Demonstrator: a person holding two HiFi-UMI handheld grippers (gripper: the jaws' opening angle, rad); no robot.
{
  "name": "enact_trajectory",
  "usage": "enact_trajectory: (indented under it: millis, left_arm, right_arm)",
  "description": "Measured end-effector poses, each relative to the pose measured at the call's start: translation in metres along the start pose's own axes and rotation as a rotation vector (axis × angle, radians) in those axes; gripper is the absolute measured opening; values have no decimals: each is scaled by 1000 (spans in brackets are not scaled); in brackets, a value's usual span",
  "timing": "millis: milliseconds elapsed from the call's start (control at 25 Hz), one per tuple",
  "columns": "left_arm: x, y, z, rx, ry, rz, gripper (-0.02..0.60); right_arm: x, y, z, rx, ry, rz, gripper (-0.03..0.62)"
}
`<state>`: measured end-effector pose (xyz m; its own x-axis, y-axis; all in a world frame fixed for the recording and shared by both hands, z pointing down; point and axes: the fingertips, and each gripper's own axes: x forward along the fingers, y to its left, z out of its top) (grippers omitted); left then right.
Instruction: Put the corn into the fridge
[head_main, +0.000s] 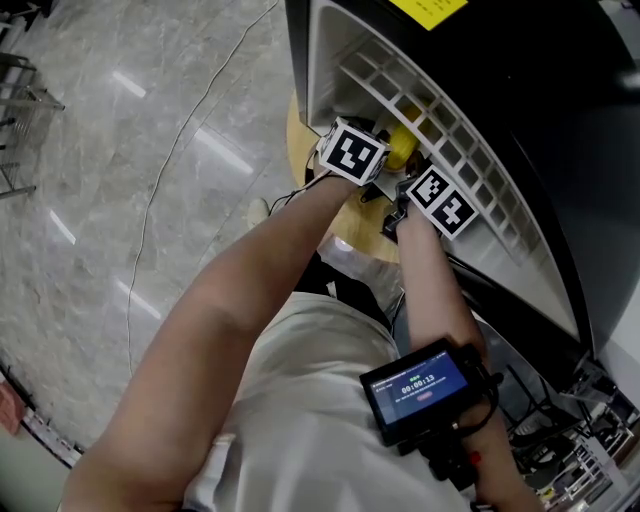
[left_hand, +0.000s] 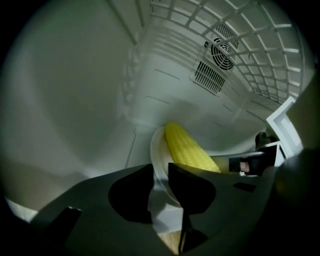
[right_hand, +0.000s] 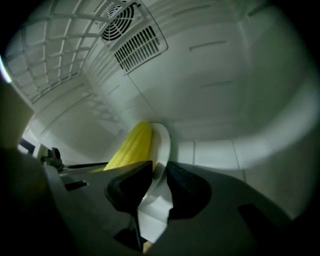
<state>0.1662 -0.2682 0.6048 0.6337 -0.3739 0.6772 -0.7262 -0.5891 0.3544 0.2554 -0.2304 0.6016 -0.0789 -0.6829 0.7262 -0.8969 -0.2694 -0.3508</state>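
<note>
Left tongs (left_hand: 160, 172) and right tongs (right_hand: 159, 172) each pinch the plate (left_hand: 156, 147) rim; I should set it down level so the corn (left_hand: 187, 147) stays put.

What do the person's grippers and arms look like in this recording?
Both the left gripper and right gripper have dark grey, rounded jaws and carry a cube of black-and-white square markers. The arms are bare, the shirt is light, and a black screen unit sits on the right forearm.

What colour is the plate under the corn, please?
Plain white. The plate shows best in the right gripper view, beside the yellow corn.
</note>
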Motion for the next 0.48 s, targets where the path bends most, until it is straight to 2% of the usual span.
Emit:
enact_trajectory:
  millis: [160, 360, 480]
  left_arm:
    - [-2, -1, 0, -8, -6, -8, 79]
    - [-7, 3, 0, 49, -42, 35, 97]
    - [-16, 5, -2, 41, -71, 53, 97]
  right_arm:
    - [0, -2, 1, -30, 0, -16, 83]
    - [-5, -4, 3, -26, -23, -25, 101]
    - [-13, -9, 2, -25, -39, -32, 101]
